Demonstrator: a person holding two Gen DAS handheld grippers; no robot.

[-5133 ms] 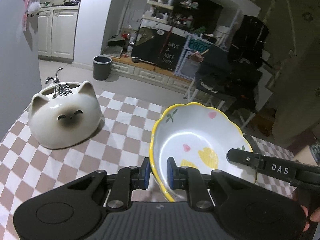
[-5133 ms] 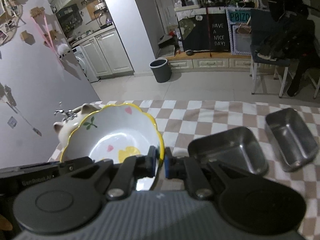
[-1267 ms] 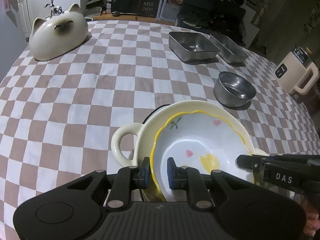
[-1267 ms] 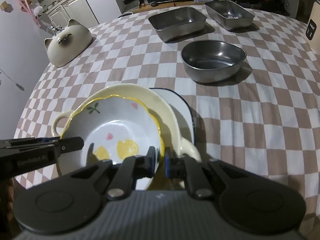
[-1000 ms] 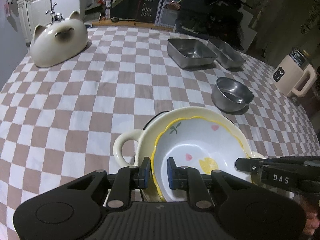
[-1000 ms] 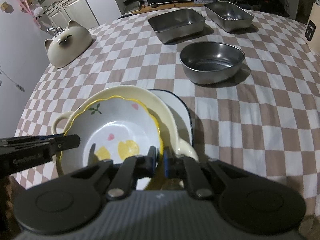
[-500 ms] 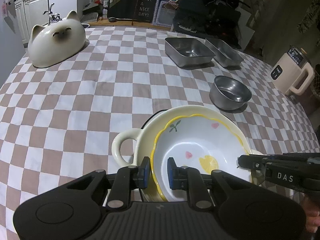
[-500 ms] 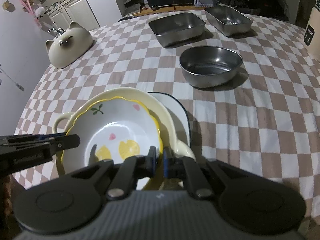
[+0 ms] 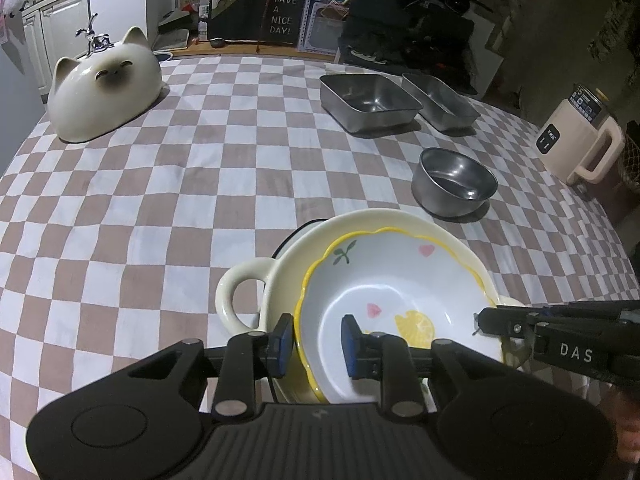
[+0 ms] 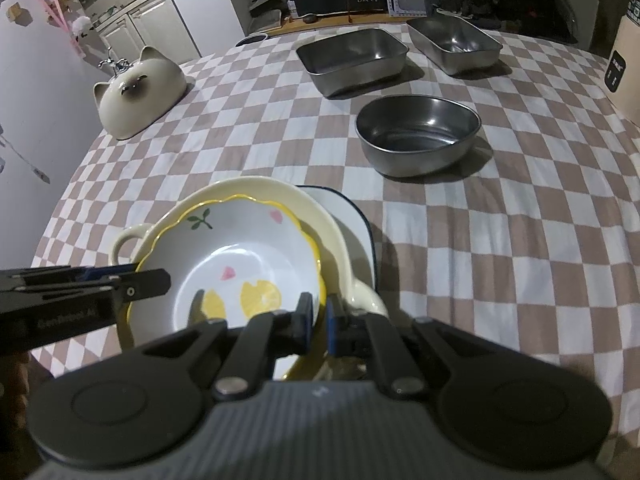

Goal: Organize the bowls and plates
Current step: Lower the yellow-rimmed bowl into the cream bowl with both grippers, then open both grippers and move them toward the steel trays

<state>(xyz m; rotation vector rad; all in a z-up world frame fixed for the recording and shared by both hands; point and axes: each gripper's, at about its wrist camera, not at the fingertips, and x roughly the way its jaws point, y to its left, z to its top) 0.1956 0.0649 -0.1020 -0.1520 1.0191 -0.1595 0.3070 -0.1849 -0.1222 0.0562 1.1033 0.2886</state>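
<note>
Nesting the lemon bowl (image 9: 394,300) in the cream dish (image 9: 280,276) near me, my left hand-held gripper (image 9: 316,338) has just been opening off its rim, my right hand-held gripper (image 10: 316,316) stays clamped there, and the steel bowl (image 10: 418,132), trays (image 10: 354,60) and cat bowl (image 9: 106,84) remain unsorted.

Both wrist cameras look steeply down from close above the checked table (image 9: 168,184), the left from the stacked bowls' (image 9: 400,280) near-left, the right from their near-right; both share the far steel containers (image 10: 352,58).
</note>
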